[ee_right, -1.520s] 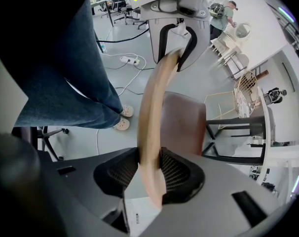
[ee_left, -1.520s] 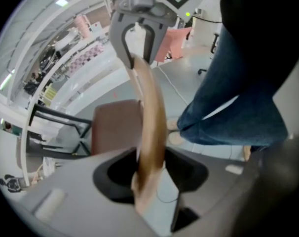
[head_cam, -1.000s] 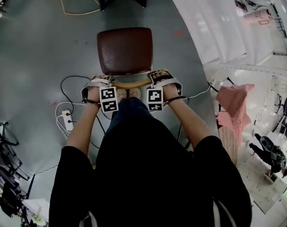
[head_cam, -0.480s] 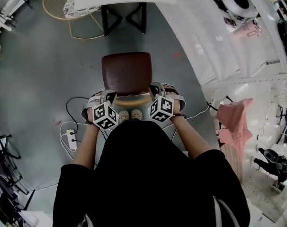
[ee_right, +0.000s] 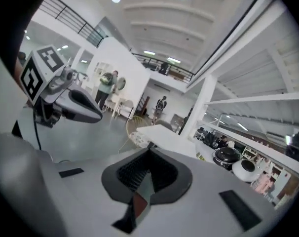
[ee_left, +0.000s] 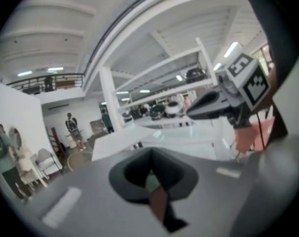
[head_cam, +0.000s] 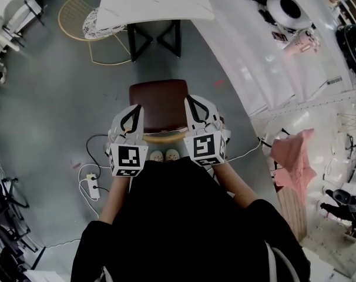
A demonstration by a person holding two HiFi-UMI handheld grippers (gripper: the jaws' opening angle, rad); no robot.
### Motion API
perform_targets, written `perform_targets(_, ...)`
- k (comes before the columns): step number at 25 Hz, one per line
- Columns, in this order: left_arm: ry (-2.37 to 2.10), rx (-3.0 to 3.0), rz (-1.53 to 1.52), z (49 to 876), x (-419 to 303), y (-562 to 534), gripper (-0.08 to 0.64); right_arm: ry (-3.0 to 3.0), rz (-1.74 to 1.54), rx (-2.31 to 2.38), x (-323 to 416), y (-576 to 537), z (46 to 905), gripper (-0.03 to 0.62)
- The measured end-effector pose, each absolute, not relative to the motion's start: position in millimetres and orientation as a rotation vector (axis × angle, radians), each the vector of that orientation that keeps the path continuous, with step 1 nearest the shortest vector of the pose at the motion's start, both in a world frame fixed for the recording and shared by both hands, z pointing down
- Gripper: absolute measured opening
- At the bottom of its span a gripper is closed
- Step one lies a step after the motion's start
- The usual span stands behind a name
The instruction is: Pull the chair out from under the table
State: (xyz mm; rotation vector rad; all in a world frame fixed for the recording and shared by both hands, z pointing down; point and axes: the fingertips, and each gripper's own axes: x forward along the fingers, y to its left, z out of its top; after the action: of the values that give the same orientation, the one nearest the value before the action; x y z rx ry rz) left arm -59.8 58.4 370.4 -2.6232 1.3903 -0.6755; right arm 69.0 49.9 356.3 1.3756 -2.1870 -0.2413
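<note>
The chair (head_cam: 158, 100), with a brown seat and a wooden back rail (head_cam: 164, 138), stands on the grey floor clear of the white table (head_cam: 157, 2). Both grippers hang in the air above the chair's back, pointing forward and touching nothing. My left gripper (head_cam: 133, 113) is shut and empty over the seat's left edge. My right gripper (head_cam: 191, 103) is shut and empty over the seat's right edge. In the left gripper view the jaws (ee_left: 150, 168) meet with nothing between them, and the right gripper (ee_left: 223, 101) shows beside them. The right gripper view shows its jaws (ee_right: 147, 168) closed too.
The table's black legs (head_cam: 154, 37) stand beyond the chair. A yellow wire stool (head_cam: 87, 22) is at the far left. A power strip (head_cam: 93, 187) with cables lies on the floor to the left. White shelving (head_cam: 266, 57) and a pink cloth (head_cam: 295, 151) are at the right.
Both grippers have left the chair's back rail, risen well above it and swung to point forward. Their jaws have gone from open to shut. The chair stays where it was.
</note>
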Motion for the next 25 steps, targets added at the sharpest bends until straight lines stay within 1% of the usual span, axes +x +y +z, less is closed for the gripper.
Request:
perform_targets(5,1.539,-2.637,-0.320,299.5,-64.8,56.5,0.008,-2.353,-0.174,1.587,75.2,51.1,297.6,0.020)
perform_targets(8,1.602,-2.614,-0.182,273.9,-69.3,55.5,0.008,-2.429,-0.140,1.666,78.1,54.3,275.7,0.020)
perform_targets(19,1.643,-2.577,-0.120,261.2,-68.7,60.2,0.008,-2.504,-0.127,1.693,70.1,62.7,258.1,0.020)
perform_targets(23,1.619,-2.571,-0.170,265.2,-68.2,62.5,0.008,-2.502,-0.122,1.695,70.1,64.0,257.6,0.020)
perform_targets(25,1.625,-2.574,-0.147,262.8,-67.2,63.0,0.008,-2.499,-0.123,1.696,70.2,64.5,257.2,0.020)
